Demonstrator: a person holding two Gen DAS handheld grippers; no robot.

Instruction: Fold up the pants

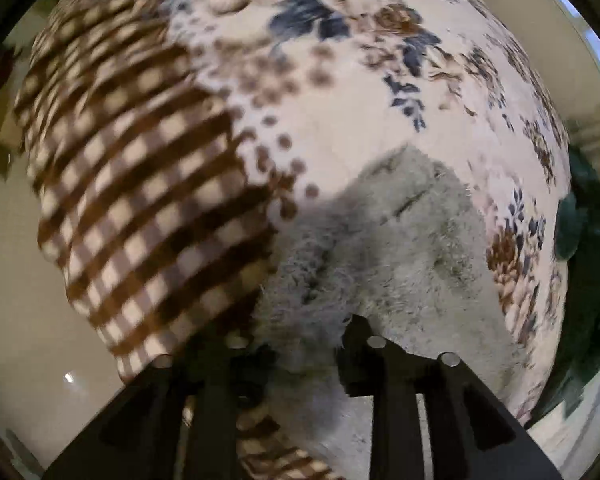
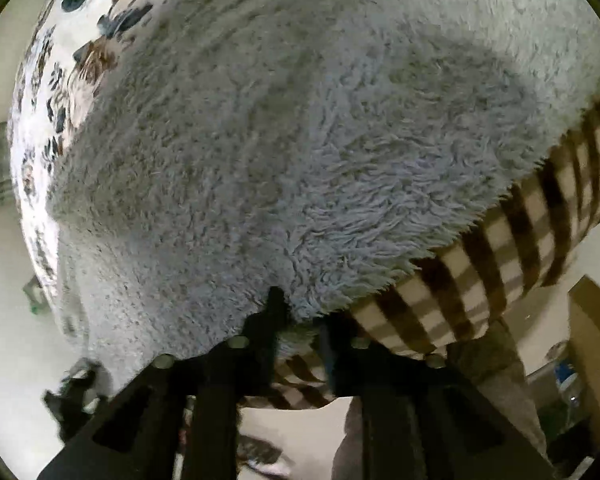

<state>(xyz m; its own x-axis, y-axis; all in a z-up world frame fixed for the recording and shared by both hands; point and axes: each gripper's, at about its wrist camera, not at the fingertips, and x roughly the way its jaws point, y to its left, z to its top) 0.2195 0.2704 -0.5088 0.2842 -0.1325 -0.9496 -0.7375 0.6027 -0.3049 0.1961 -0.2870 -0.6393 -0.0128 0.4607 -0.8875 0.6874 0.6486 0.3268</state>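
The pants are fluffy grey fleece (image 1: 400, 240), lying on a floral and checked blanket (image 1: 332, 128). In the left wrist view my left gripper (image 1: 300, 344) is at the near edge of the pants, with fleece bunched between its black fingers. In the right wrist view the pants (image 2: 292, 128) fill most of the frame. My right gripper (image 2: 300, 316) has its fingers close together with the fleece edge pinched between them. The pants' far parts are hidden by the close view.
The blanket's brown checked part (image 1: 140, 200) lies left of the pants, and shows at the right in the right wrist view (image 2: 520, 232). A dark green cloth (image 1: 588, 248) lies at the blanket's right edge. Pale floor (image 1: 40, 300) surrounds the bed. A bottle (image 2: 568, 380) stands low right.
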